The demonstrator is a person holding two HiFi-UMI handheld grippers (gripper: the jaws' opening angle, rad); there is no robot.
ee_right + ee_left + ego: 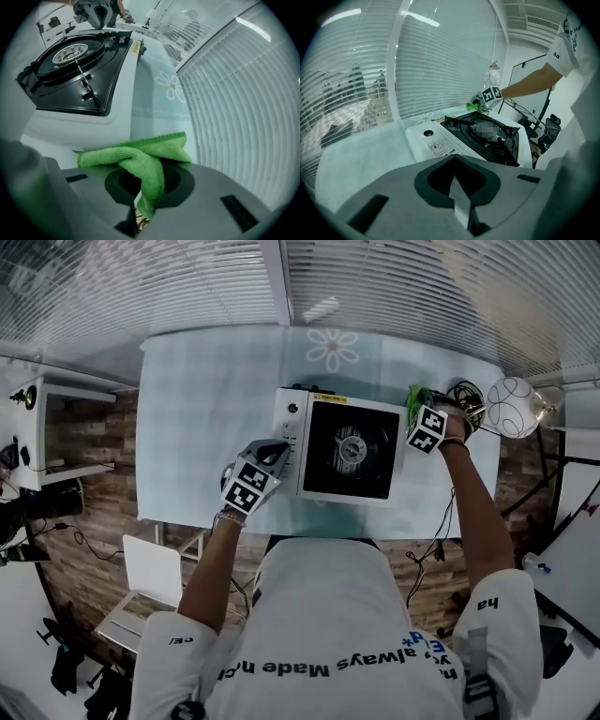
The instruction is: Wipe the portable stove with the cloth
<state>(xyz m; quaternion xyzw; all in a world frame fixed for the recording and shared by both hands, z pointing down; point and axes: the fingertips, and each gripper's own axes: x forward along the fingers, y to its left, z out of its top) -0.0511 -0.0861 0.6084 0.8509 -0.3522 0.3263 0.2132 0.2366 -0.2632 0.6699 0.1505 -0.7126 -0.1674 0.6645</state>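
Observation:
A white portable stove [342, 448] with a black top and round burner sits in the middle of the pale table [206, 418]. My left gripper [278, 452] is at the stove's left control side, jaws shut and empty; in the left gripper view [455, 159] the stove [487, 136] lies just ahead. My right gripper [419, 412] is at the stove's far right corner, shut on a green cloth [415, 396]. In the right gripper view the cloth [140, 157] bunches out of the jaws beside the stove's white side wall [75, 126].
A white globe lamp [514, 407] and tangled cables [464, 392] sit at the table's right end. Window blinds [422, 287] run behind the table. A white chair [150, 570] stands below the table's near-left edge.

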